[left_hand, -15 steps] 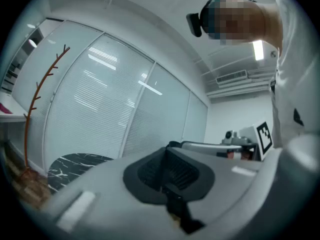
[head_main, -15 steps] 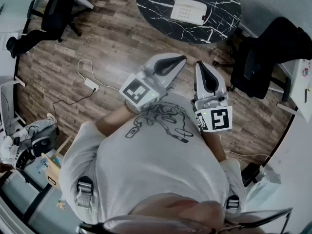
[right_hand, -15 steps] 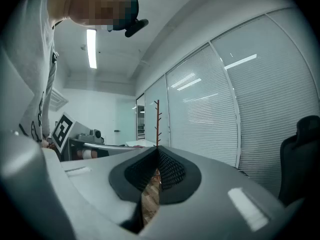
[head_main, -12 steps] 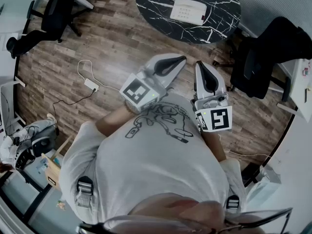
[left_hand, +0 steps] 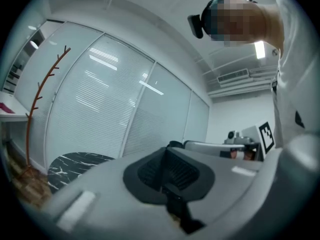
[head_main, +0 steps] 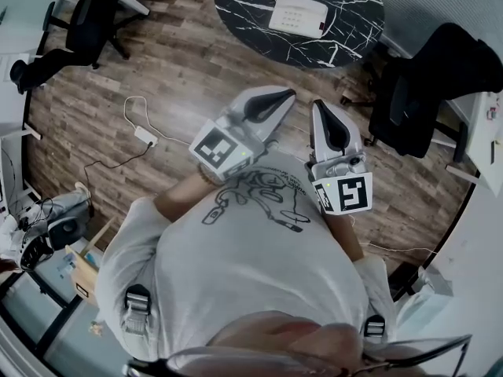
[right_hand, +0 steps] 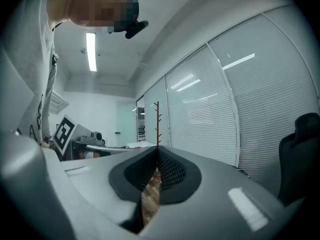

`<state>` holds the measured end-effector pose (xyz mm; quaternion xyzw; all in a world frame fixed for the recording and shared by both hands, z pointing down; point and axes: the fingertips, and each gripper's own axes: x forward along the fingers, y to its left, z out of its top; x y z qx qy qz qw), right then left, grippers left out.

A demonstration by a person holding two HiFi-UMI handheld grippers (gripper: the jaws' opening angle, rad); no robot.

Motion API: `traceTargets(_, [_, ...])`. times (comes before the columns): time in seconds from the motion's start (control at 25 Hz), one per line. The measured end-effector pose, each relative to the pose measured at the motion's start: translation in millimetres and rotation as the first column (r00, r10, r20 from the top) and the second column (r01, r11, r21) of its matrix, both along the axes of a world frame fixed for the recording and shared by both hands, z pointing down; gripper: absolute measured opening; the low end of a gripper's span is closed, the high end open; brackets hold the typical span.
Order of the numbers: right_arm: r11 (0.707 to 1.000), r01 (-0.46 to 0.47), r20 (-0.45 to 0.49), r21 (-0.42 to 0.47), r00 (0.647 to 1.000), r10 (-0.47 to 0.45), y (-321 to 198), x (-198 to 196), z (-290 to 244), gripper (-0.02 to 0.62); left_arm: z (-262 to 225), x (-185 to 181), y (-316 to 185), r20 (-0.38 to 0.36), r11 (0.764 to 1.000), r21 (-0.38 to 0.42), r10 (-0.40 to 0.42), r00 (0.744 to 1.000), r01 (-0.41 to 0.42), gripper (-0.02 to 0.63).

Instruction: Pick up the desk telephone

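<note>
A white desk telephone (head_main: 298, 15) with its handset lies on a round black marble table (head_main: 346, 42) at the top of the head view. Both grippers are held close to the person's chest, well short of the table. My left gripper (head_main: 289, 95) is shut with nothing in it and points toward the table. My right gripper (head_main: 321, 104) is shut and empty beside it. In the left gripper view the table (left_hand: 75, 165) shows at lower left; the telephone is not seen there. My left gripper (left_hand: 165, 151) and right gripper (right_hand: 157, 151) show pads pressed together.
Wood floor (head_main: 173, 77) lies between me and the table. A black office chair (head_main: 432, 85) stands at the right, another black chair (head_main: 86, 26) at upper left. A white cable and adapter (head_main: 145, 134) lie on the floor. A coat stand (right_hand: 157, 124) rises by the glass wall.
The table and telephone have slid slightly up and left in the head view. Both grippers have kept their place by the chest and stay shut.
</note>
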<state>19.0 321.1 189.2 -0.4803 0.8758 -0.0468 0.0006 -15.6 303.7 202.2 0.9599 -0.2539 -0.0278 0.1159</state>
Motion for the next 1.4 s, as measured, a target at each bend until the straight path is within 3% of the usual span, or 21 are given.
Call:
traceTargets(0.4, [0.999,0.029,0.007,-0.027,1.0,-0.028,17,21,15,0.005,9,22,15,-0.024,0.999,-0.036,-0.042,0.999,0.041,0.0])
traceTargets(0.64, [0.999,0.031,0.008,-0.029,0.999,-0.031,0,17,21,0.006,15,19,-4,-0.012,0.998,-0.042,-0.038,0.999,0.038,0.0])
traceTargets(0.88, [1.0,0.019,-0.006,-0.023,1.0,-0.019,-50,8,21,0.005,17,10,-55,-0.022,0.999,-0.042,-0.025,0.999,0.024,0.0])
traceTargets(1.4, [0.999,-0.012,-0.037,-0.036,0.999,0.011,-215,-24,20,0.006,17,-18,-216,-0.031,0.998,-0.048,0.031,0.999,-0.032,0.0])
